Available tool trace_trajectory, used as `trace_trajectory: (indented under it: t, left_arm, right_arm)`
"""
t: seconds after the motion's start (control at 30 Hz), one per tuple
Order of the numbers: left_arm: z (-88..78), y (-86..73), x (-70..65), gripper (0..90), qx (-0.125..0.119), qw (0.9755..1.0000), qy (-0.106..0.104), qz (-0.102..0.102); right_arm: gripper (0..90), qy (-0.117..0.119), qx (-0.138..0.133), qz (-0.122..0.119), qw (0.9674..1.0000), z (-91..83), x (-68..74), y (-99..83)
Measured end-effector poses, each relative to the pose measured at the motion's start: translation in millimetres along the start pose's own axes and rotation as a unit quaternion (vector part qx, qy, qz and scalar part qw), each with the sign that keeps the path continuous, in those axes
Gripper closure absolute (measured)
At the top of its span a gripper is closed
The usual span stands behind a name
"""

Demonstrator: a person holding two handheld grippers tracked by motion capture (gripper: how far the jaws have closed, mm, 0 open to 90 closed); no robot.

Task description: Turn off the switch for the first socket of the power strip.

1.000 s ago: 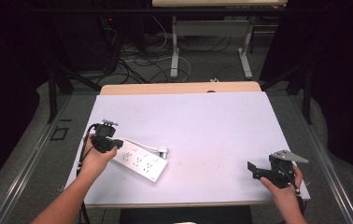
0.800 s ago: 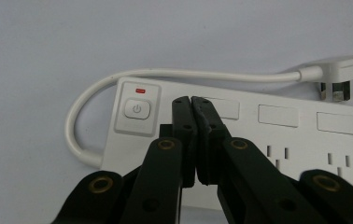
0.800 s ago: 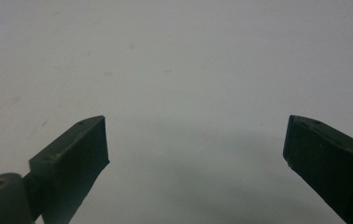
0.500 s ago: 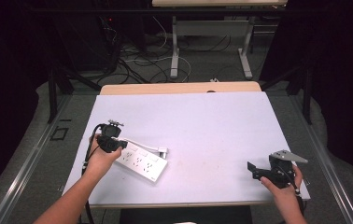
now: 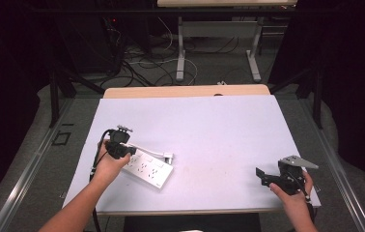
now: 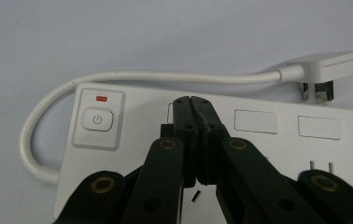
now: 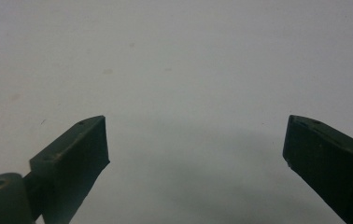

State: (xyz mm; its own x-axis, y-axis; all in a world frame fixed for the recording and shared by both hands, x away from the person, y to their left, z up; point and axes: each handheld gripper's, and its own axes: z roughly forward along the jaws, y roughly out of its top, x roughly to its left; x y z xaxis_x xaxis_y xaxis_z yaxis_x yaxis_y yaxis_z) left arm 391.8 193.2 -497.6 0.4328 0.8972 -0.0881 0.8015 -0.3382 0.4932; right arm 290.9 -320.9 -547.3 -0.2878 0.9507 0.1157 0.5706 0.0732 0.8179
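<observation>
A white power strip (image 5: pixel 147 167) lies at the table's front left, its short cord looping round to a flat white plug (image 5: pixel 168 156). My left gripper (image 5: pixel 122 151) hovers over the strip's left end. In the left gripper view the strip (image 6: pixel 268 154) spreads below my left gripper (image 6: pixel 192 101), whose jaws are pressed together with nothing between them, just right of the power button (image 6: pixel 98 119) and its red light. The plug (image 6: pixel 326 70) rests at upper right. My right gripper (image 5: pixel 262 175) stands open near the front right edge. In the right gripper view its fingers (image 7: pixel 79 144) frame bare table.
The white table top (image 5: pixel 209 130) has a tan strip along its far edge. Beyond it are desk legs (image 5: pixel 180 53) and cables on the floor. Dark floor lies on both sides.
My left gripper has shifted a little to the right and forward over the power strip's left end. The right gripper has stayed where it was.
</observation>
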Motion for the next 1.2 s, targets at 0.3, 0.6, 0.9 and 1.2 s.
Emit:
trace_trajectory:
  t: [0.3, 0.6, 0.9, 1.2]
  left_arm:
    - [7.7, 1.2, -5.9, 89.9, 0.002, 1.0, -0.005, 0.005]
    - [12.4, 2.6, -8.8, 89.9, 0.004, 0.9999, -0.011, 0.011]
    - [18.1, 1.8, -11.5, 89.6, 0.008, 0.9998, -0.012, 0.013]
    - [18.9, 1.7, -10.1, 88.7, 0.005, 0.9998, -0.008, 0.016]
  right_arm:
    - [6.5, 0.0, 0.0, -0.001, 1.0, -0.1, -0.1, 0.1]
    - [6.6, 0.001, -0.001, 0.001, 1.0, -0.1, 0.0, 0.1]
    - [6.7, 0.002, 0.0, 0.001, 1.0, 0.2, -0.8, 0.0]
    - [6.7, 0.003, 0.0, 0.001, 1.0, 0.2, -0.7, 0.0]
